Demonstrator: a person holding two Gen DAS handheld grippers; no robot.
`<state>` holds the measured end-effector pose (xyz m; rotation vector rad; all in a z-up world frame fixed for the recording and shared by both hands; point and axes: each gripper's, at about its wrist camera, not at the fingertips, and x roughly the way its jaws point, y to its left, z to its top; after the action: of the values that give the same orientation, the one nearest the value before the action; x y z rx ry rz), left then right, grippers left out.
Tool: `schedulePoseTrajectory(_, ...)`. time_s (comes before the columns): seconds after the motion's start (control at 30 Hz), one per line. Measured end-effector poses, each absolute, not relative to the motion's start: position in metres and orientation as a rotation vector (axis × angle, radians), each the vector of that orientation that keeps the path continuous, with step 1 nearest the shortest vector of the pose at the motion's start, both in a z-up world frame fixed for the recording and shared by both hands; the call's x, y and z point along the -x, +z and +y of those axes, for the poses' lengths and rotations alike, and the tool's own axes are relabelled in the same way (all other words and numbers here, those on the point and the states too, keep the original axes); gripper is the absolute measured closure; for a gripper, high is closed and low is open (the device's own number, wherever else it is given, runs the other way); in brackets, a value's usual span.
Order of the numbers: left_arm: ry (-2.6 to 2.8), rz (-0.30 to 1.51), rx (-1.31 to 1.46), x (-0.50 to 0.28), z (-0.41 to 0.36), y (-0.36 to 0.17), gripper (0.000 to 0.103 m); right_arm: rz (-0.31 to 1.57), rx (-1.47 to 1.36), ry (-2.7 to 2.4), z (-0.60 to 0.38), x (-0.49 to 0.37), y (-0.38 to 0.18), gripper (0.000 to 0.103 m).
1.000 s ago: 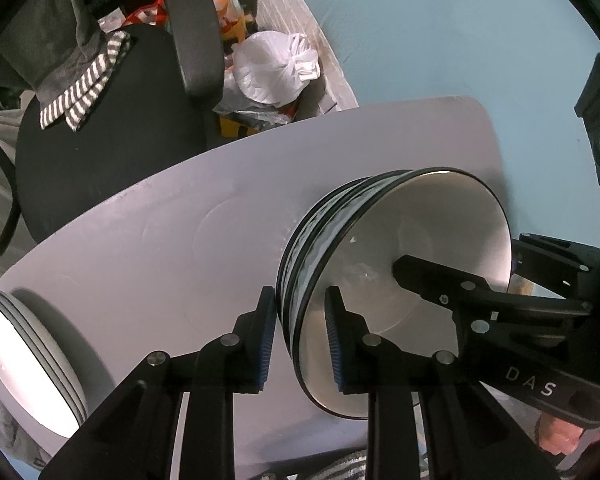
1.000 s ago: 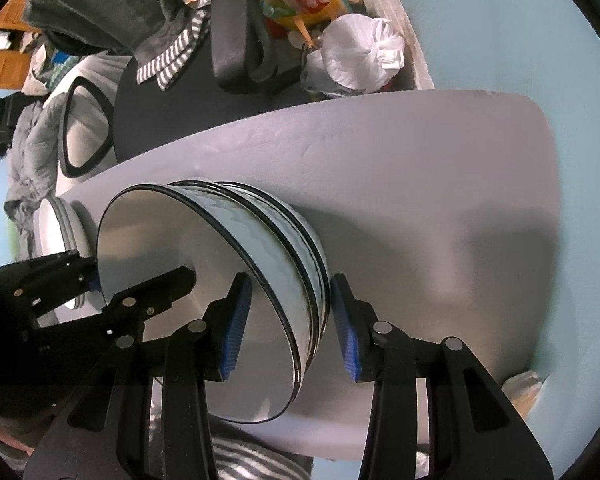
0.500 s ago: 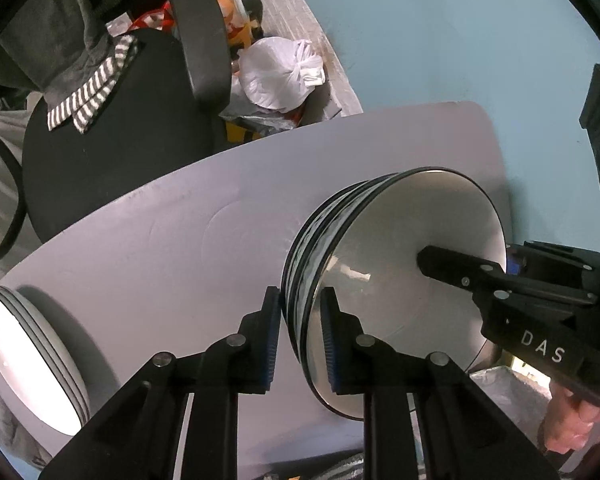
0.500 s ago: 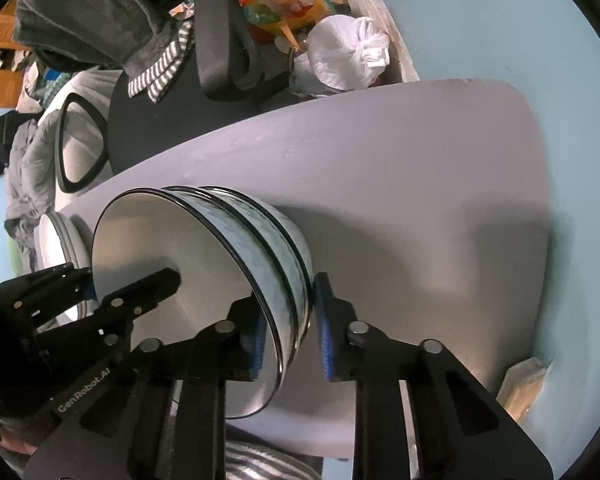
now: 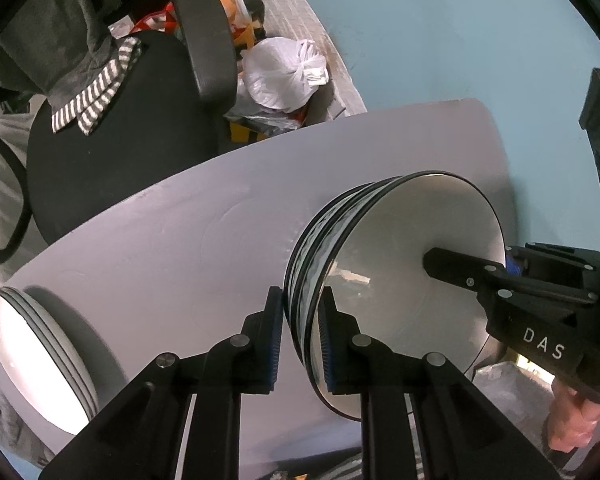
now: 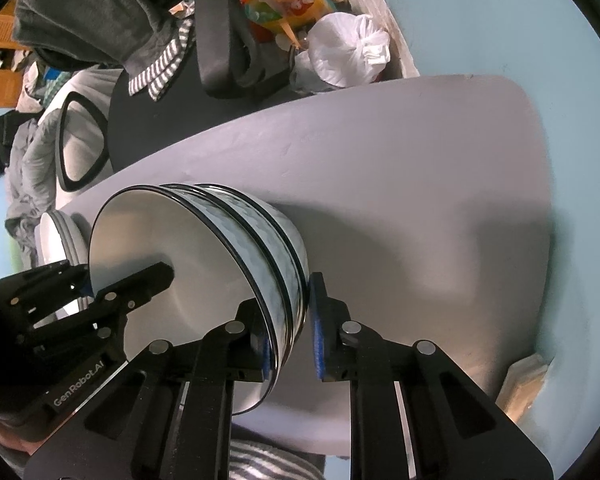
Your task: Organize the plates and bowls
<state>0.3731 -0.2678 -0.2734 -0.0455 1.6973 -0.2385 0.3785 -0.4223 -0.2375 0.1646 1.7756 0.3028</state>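
Three nested bowls (image 5: 400, 280) with white insides and black rims stand on the pale grey table (image 5: 180, 260). My left gripper (image 5: 301, 296) straddles their near rim, one blue pad inside the top bowl and one outside; its jaws are closing and the pads press the walls. On the opposite rim of the bowls (image 6: 188, 260), my right gripper (image 6: 288, 300) grips the same way, jaws closing, pads on the stack. Each view shows the other gripper across the bowl: the right gripper (image 5: 470, 260) and the left gripper (image 6: 126, 274). A stack of white plates (image 5: 28, 360) sits at the table's left end.
Beyond the table's far edge stands a black office chair (image 5: 112, 140) with striped clothing draped on it, and beside it a knotted white plastic bag (image 5: 280, 76) among clutter. A hand (image 5: 572, 420) holds the right gripper's handle. The plates (image 6: 56, 236) lie past the bowls.
Both grippers' jaws have narrowed onto the bowl stack's rims, the right one from a much wider gap. The bowls and plates have stayed where they were.
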Motion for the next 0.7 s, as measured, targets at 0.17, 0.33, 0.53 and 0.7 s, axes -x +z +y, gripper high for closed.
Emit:
schedulePoseTrajectory(0.17, -0.218, 1.705, 0.03, -0.37, -0.263, -0.272, 0.087, 1.795, -0.176, 0.313, -0.416, -0.373, -0.239, 0.088)
schedulePoseTrajectory(0.33, -0.203, 1.707, 0.037, -0.366, -0.254, -0.269, 0.087, 1.809, -0.165, 0.324, -0.404, -0.367, -0.239, 0.088)
schedulePoseTrajectory(0.53, -0.183, 1.701, 0.065, -0.358, -0.241, -0.264, 0.087, 1.808, -0.154, 0.341, -0.392, -0.362, -0.235, 0.088)
schedulePoseTrajectory(0.7, -0.165, 1.693, 0.08, -0.35, -0.227, -0.258, 0.087, 1.805, -0.129, 0.36, -0.376, -0.357, -0.231, 0.088)
